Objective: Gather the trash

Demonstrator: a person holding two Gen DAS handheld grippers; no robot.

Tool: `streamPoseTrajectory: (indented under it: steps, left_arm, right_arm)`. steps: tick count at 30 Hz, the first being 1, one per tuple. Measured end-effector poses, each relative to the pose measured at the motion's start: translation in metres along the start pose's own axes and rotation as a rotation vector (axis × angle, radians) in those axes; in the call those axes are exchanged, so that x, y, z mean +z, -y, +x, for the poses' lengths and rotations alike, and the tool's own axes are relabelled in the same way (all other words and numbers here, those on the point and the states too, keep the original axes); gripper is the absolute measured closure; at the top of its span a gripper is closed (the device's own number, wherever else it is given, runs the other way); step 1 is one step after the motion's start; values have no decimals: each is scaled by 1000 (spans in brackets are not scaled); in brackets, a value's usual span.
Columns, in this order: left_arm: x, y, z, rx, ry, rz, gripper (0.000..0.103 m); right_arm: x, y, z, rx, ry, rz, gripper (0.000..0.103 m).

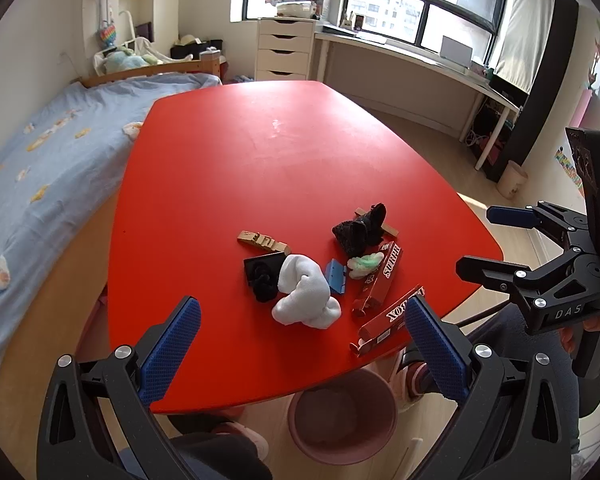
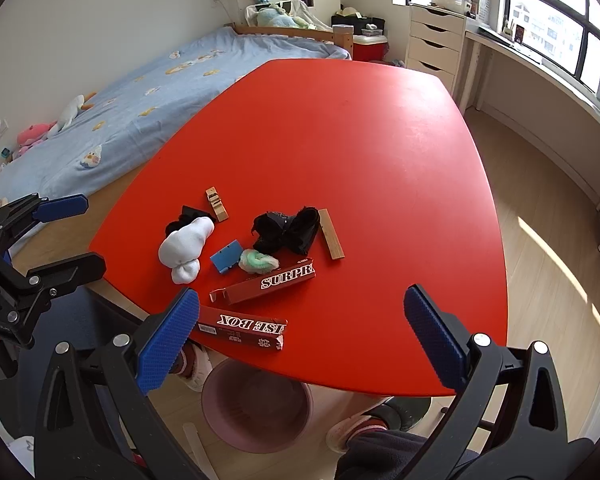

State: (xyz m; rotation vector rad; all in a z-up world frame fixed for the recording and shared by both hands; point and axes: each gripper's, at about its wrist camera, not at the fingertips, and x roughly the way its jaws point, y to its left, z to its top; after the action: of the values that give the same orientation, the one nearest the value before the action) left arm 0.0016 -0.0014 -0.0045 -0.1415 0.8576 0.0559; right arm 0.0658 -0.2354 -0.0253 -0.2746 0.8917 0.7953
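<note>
A pile of items lies on the red table (image 1: 228, 168) near its front edge: two red cartons, one marked SURPR (image 2: 268, 282) and one marked BOX (image 2: 242, 330), a white sock (image 1: 306, 294), a black crumpled cloth (image 1: 360, 228), a green-white wad (image 2: 257, 261), a blue scraper (image 2: 227, 258), wooden blocks (image 1: 262, 241) and a small black piece (image 1: 262, 276). A pink bin (image 1: 342, 416) stands on the floor under the table edge. My left gripper (image 1: 300, 348) is open and empty above the front edge. My right gripper (image 2: 300, 340) is open and empty over the front edge, near the BOX carton.
A bed with a blue cover (image 1: 40, 168) runs along the table's left side. White drawers (image 1: 286, 48) and a desk under the window stand behind. The person's feet in slippers (image 2: 354, 428) are beside the bin. The wood floor (image 2: 540, 280) lies to the right.
</note>
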Motion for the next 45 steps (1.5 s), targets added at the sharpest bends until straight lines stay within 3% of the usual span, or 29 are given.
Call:
streamPoseTrajectory:
  steps: [45]
  left_arm:
    - [-3,2,5,-8,-3,-5,5]
  right_arm:
    - [-1,-2,4,10,-11,9,3]
